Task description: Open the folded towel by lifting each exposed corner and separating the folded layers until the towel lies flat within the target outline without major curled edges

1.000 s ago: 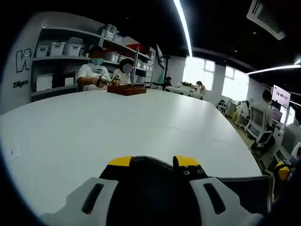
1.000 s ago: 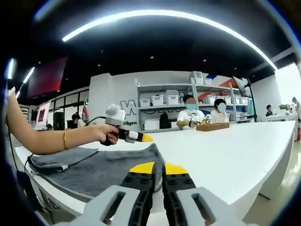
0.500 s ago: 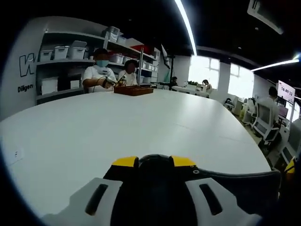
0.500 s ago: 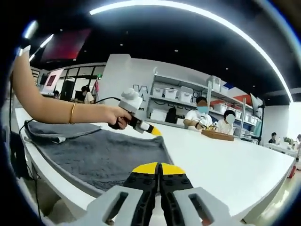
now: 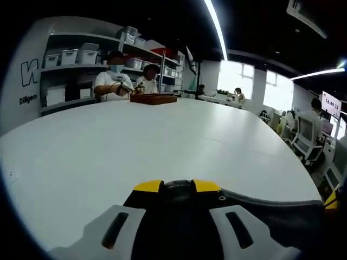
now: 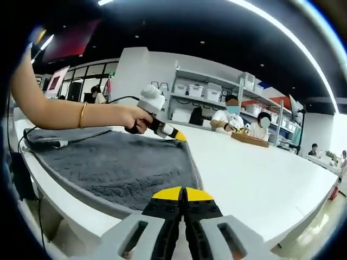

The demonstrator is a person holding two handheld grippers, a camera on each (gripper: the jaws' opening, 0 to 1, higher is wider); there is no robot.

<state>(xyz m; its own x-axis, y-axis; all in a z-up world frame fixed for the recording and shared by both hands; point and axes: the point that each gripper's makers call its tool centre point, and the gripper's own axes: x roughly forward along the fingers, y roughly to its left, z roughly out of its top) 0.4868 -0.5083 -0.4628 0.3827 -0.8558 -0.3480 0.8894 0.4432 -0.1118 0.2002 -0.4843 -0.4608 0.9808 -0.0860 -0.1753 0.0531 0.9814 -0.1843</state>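
Grey towel (image 6: 116, 168) is lying mostly spread on the white bench (image 6: 255, 173), its far-left edge apparently doubled over. Left claw (image 6: 176, 135) is hovering at the far corner, grip unclear; right claw (image 6: 183, 193) is waiting closed, empty. Flattening likely remains.

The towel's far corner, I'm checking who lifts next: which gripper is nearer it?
Left. The left gripper is at the towel's far corner, seemingly pinching the edge. The right gripper sits shut at the near edge, farther from that corner.
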